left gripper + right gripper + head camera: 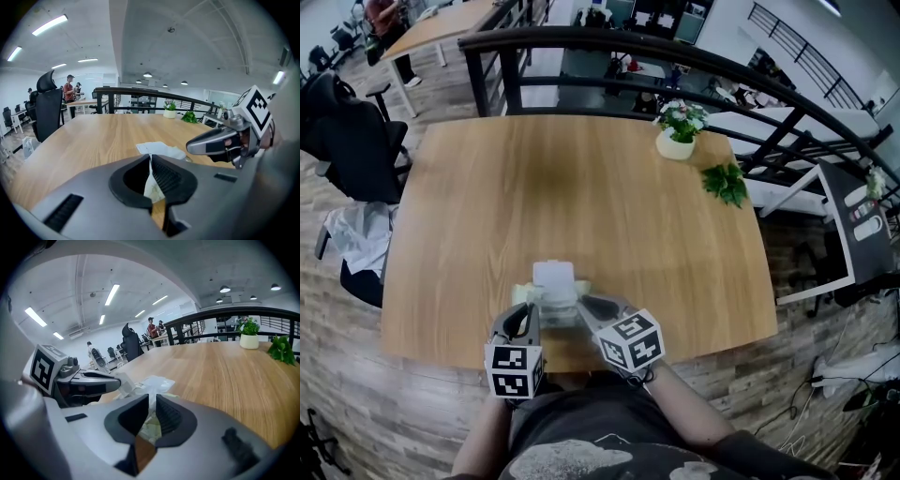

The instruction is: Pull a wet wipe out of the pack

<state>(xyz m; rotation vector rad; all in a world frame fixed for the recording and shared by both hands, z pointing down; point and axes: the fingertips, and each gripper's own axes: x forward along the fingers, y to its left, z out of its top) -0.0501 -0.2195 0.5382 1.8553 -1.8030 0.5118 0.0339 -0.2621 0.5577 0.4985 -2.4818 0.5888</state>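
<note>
The wet wipe pack (555, 292) lies near the table's front edge, pale with a white flap (553, 274) raised on top. My left gripper (528, 306) is at the pack's left end. In the left gripper view (151, 171) its jaws are shut on a thin pale fold of the pack (159, 149). My right gripper (587, 305) is at the pack's right end. In the right gripper view (151, 414) its jaws pinch the pale green edge of the pack (154, 382). Each gripper sees the other close beside it.
The wooden table (581, 187) stretches away behind the pack. A small potted plant (680, 131) and a green sprig (727, 183) sit at its far right corner. A black chair (347, 131) stands at the left, and a dark railing (675, 56) runs behind.
</note>
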